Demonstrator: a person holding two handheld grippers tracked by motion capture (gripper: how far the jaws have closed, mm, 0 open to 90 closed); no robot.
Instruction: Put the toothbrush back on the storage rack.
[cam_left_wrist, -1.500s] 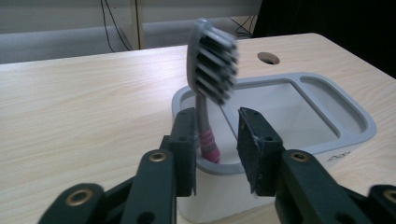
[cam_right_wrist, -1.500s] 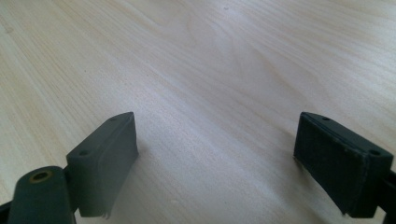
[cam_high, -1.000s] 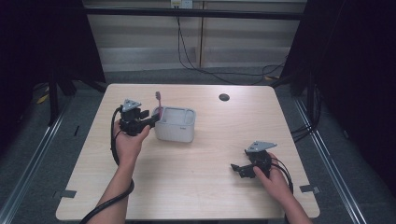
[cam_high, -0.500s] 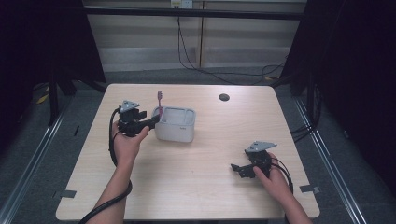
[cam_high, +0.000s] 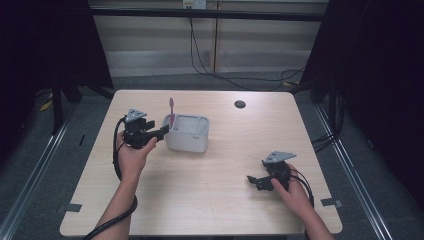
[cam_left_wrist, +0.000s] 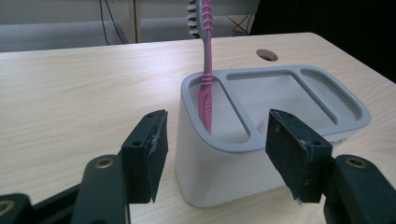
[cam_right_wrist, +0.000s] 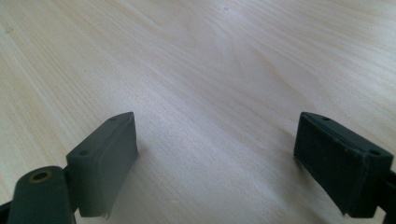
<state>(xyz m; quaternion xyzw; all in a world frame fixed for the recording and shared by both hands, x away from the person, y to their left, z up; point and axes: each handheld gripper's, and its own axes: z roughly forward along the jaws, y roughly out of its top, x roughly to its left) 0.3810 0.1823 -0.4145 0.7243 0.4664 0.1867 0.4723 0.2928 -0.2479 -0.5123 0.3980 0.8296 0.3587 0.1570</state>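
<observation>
Toothbrush (cam_left_wrist: 205, 88): pink, standing nearly upright, head up, in the left-hand compartment of the holder — no jaw touches it.
Holder (cam_high: 187, 135): white caddy with a grey rim and three compartments, on the left-centre of the counter (cam_high: 210, 200); the two other compartments look empty.
Left gripper (cam_high: 162, 132): held just left of the holder, pointing at it; its jaws have just been opening and now stand apart, with the holder's near corner seen between them in the left gripper view but no pad pressing on anything.
Right gripper (cam_high: 252, 181): resting low at the near right of the counter, well apart from the holder; jaws wide apart over bare wood, nothing between them.
Cable hole (cam_high: 240, 104): dark round grommet at the far side of the counter, right of centre.
Progress: judged from the layout, the placing step looks complete — the toothbrush sits in its slot and has been let go.
Remaining: likely only drawing the left gripper back clear of the holder without knocking the handle.
</observation>
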